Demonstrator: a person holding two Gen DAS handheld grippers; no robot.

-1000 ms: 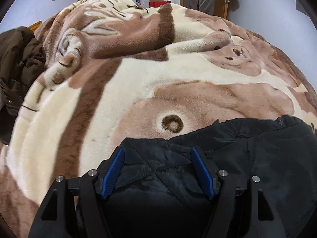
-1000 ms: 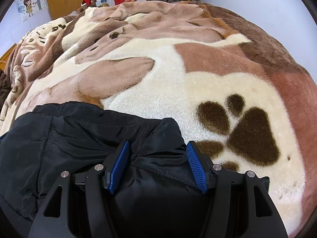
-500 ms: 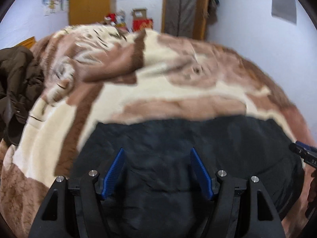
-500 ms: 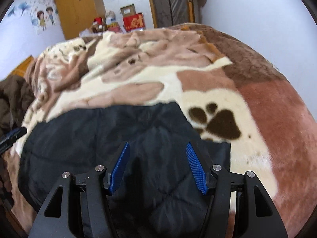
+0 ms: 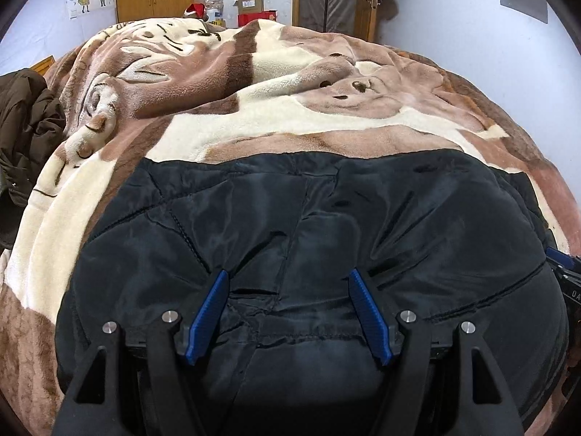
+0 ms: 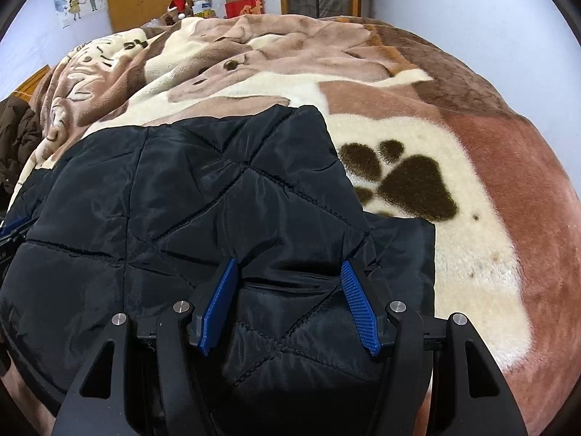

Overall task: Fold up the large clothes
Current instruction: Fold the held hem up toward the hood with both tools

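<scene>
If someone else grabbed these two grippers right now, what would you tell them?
Left gripper: open, black quilted jacket fabric between its fingers.
Right gripper: open, jacket fabric between its fingers too.
The jacket lies on the paw-print blanket, one layer lying over another at its near right corner.
A brown coat waits at the left.
Left: whether more folds are needed I cannot tell; the coat lies crumpled.

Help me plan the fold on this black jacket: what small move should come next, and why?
Probably close both grippers, left and right, on the near edge of the black jacket. Both sets of jaws stand open with bunched fabric between them, and the jacket lies spread on the blanket.
</scene>
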